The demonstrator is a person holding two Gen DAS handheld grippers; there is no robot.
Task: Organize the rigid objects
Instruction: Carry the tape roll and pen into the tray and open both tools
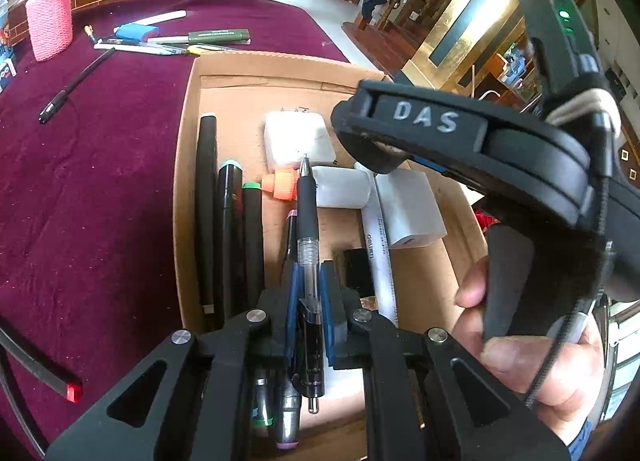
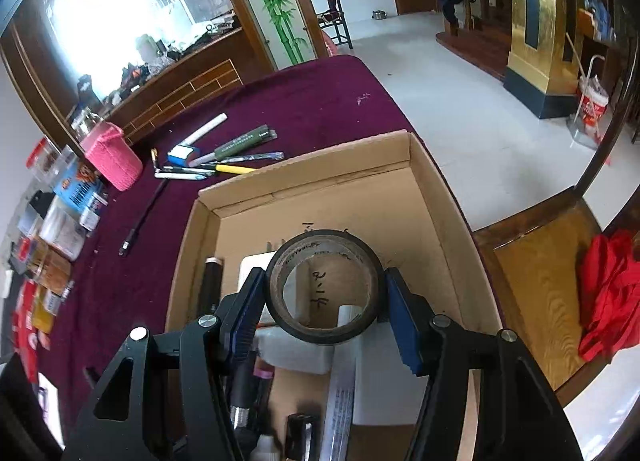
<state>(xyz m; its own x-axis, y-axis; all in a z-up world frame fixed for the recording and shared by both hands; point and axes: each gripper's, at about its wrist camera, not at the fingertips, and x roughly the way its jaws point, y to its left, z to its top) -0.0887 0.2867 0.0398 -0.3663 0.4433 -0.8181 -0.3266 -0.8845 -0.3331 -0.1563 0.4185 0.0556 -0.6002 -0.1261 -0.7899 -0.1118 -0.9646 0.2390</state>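
Two tools are hanging over the open brown cardboard box point(image 2: 436, 197) sitting on the table point(image 1: 100, 189) draped in maroon cloth. The left tool point(image 1: 309, 301) is pinching a black retractable pen with a clear barrel point(image 1: 308, 229), its tip pointing at a white rectangular eraser point(image 1: 298, 137) lying among dark markers point(image 1: 230, 229) in the box. The right tool point(image 2: 325, 293) is clamping a dark roll of tape point(image 2: 325, 285) between its blue pads point(image 2: 402, 321) above the box's contents, while loose pens point(image 2: 224, 157) and a pink knitted pouch point(image 2: 114, 159) are lying on the cloth beyond the box.
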